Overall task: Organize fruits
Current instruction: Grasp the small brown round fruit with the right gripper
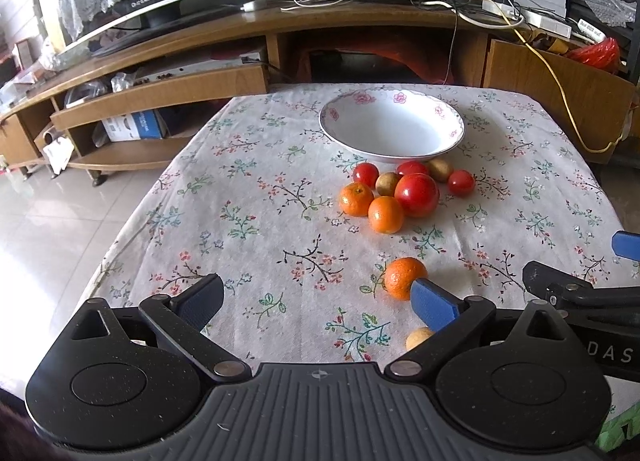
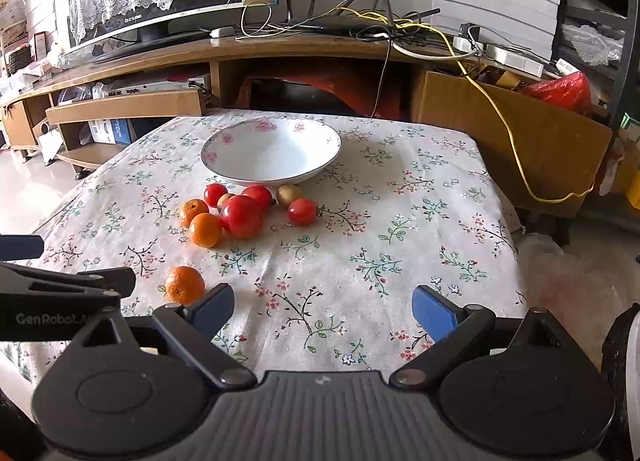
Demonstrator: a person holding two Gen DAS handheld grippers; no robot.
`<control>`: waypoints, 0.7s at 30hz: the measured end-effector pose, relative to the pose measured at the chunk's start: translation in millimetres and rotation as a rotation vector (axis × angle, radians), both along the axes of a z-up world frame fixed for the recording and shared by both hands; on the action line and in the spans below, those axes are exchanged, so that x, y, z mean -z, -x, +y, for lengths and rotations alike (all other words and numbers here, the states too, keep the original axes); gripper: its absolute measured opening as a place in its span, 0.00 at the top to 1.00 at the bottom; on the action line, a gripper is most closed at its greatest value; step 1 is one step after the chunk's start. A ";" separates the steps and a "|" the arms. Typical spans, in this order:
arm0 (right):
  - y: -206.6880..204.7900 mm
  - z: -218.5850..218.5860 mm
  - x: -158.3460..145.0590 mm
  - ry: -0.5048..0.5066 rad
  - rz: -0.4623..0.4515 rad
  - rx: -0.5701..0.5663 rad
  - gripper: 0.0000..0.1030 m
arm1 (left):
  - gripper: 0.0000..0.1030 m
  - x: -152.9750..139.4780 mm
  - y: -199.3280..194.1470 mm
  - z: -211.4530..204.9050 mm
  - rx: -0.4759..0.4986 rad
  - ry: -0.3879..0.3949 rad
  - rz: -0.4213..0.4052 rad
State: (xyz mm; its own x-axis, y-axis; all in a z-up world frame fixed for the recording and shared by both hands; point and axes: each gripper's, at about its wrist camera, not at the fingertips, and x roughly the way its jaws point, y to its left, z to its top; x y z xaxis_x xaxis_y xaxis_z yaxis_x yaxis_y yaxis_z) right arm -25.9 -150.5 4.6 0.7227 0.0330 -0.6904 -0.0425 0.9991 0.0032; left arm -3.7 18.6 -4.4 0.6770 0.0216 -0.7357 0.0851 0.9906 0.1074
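A shallow white ceramic bowl with pink flower rim (image 1: 392, 127) (image 2: 271, 151) stands upright and empty near the far edge of the flower-printed tablecloth. Just in front of it lies a tight cluster of fruit: a large glossy red tomato (image 1: 417, 194) (image 2: 242, 216), three small red tomatoes (image 1: 365, 174) (image 2: 302, 211), two round orange mandarins (image 1: 385, 214) (image 2: 205, 229) side by side, and two dull yellow-green fruits (image 1: 387, 183) (image 2: 289, 194). A third mandarin (image 1: 403, 277) (image 2: 185, 284) lies apart, toward the near edge. A small pale yellow fruit (image 1: 418, 338) lies nearest that edge, partly hidden.
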 end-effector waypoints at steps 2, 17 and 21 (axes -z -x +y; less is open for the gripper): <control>0.7 1.3 0.6 -0.001 0.001 -0.003 0.06 | 0.02 0.9 0.3 1.6 0.000 0.000 0.004; -2.1 20.0 10.1 0.013 0.043 -0.076 0.07 | 0.03 3.5 -1.9 26.3 -0.044 0.029 0.027; -2.2 30.5 15.8 0.024 0.064 -0.128 0.08 | 0.03 1.8 -2.9 31.3 -0.057 0.037 0.024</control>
State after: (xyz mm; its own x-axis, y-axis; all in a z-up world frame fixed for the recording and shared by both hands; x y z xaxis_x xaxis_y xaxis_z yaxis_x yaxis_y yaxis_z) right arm -23.6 -120.0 -11.1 0.6681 0.1047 -0.7367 -0.1702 0.9853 -0.0143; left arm -0.8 49.9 -6.1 0.6573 0.0321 -0.7529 0.0305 0.9971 0.0690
